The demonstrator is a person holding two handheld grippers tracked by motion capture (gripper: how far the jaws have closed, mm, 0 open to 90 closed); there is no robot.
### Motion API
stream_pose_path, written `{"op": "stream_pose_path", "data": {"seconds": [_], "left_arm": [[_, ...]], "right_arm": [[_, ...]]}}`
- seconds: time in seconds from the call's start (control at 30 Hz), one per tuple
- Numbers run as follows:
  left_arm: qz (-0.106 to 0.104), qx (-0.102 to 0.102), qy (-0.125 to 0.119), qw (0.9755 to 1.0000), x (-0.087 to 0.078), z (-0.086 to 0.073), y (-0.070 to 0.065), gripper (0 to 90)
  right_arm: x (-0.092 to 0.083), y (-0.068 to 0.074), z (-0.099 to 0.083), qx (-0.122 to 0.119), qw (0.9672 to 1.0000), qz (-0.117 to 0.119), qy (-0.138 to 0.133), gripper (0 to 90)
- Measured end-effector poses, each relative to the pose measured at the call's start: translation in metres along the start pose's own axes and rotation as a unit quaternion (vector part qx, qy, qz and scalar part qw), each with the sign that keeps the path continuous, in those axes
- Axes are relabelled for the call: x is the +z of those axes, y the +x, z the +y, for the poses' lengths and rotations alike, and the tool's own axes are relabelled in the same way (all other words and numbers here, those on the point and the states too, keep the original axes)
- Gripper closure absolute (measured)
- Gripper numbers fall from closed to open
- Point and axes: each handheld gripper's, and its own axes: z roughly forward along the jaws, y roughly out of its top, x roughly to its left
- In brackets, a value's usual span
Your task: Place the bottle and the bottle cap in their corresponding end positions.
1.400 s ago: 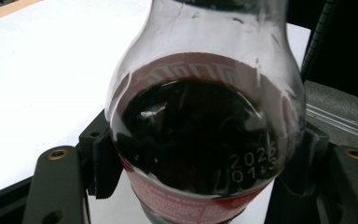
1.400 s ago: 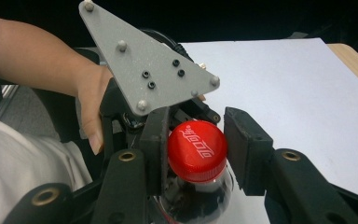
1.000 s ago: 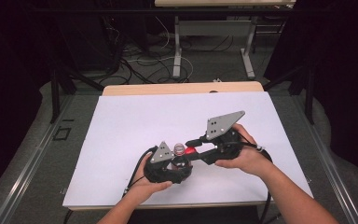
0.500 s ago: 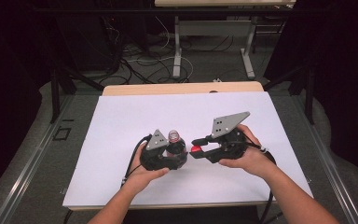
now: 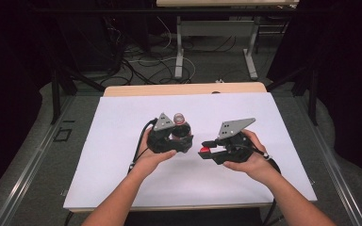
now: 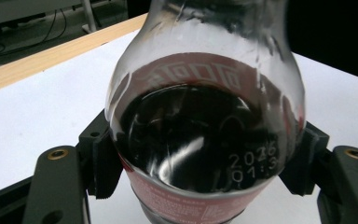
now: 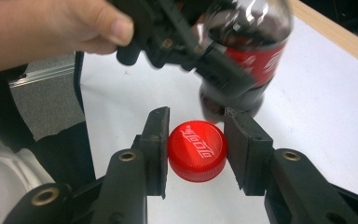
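A small cola bottle [image 5: 179,123] with dark drink and a red label stands in my left gripper [image 5: 181,141], whose jaws are shut on its body. Its open neck points up. In the left gripper view the bottle [image 6: 205,130] sits squeezed between the two black pads [image 6: 103,163]. My right gripper [image 5: 203,150] is shut on the red bottle cap [image 5: 204,150], held apart to the right of the bottle. In the right gripper view the cap [image 7: 197,150] sits between the pads, with the bottle [image 7: 242,56] and the left gripper [image 7: 186,42] beyond it.
A white sheet [image 5: 122,127] covers the wooden table [image 5: 136,89]. Both forearms come in from the bottom edge. Beyond the table are desk legs [image 5: 179,52] and loose cables [image 5: 136,61] on the floor.
The right gripper has pulled away to the right with the red cap, off the bottle's neck. The left gripper has lifted the bottle slightly and shifted left.
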Motion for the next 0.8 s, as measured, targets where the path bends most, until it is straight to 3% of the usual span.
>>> {"op": "stream_pose_path", "data": {"seconds": [0.43,0.5,0.8], "left_arm": [[0.036,-0.035,0.001,0.9987,0.040,0.020,0.032,29.6],[0.042,-0.029,0.003,0.9987,0.047,0.021,0.037,29.6],[0.061,-0.043,0.006,0.9972,0.074,0.011,0.046,29.6]], "right_arm": [[0.005,-0.009,-0.014,0.021,0.9996,-0.020,0.002,61.1],[0.006,-0.009,-0.015,0.022,0.9994,-0.028,0.000,61.1],[0.009,-0.010,-0.016,0.020,0.9995,-0.025,0.004,61.1]]}}
